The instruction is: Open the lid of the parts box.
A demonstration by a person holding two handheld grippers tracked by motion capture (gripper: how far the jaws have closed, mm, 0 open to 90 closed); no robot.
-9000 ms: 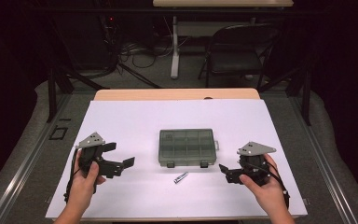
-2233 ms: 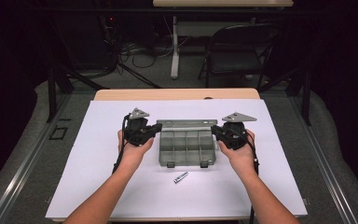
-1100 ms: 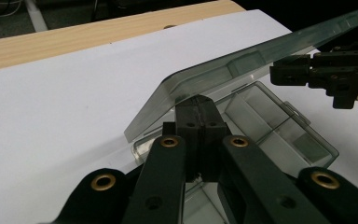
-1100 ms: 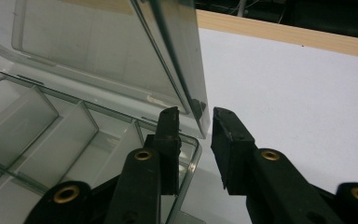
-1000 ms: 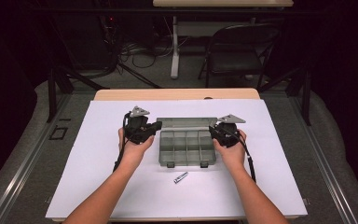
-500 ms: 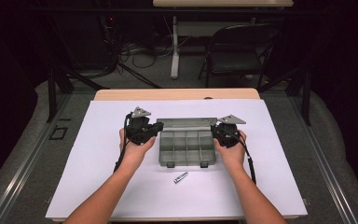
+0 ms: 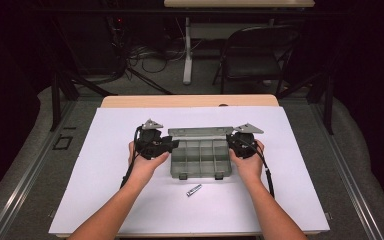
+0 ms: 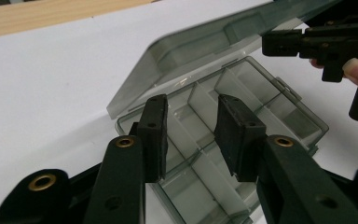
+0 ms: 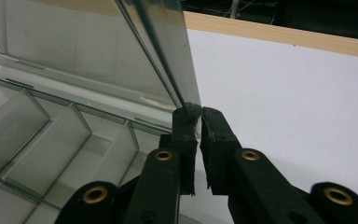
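A: Left gripper, its jaws just opening, spread with nothing pinched, above the box at mid-table.

B: Right gripper pinches the thin lid at its right corner. Likely light, stiff, slippery plastic; grip edges.

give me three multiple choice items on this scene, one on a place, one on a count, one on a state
1. Where does the small metal cylinder lie?
A. inside the box
B. on the white sheet in front of the box
C. on the chair

2. How many latches show on the front edge of the compartment box?
A. two
B. four
C. none

3. What is the state of the lid?
A. shut flat
B. lifted, its corner pinched by the right tool
C. taken off

Answers: 1 B, it rests on the sheet nearer the person. 2 A, two dark latches there. 3 B, the pads clamp the lid's corner.
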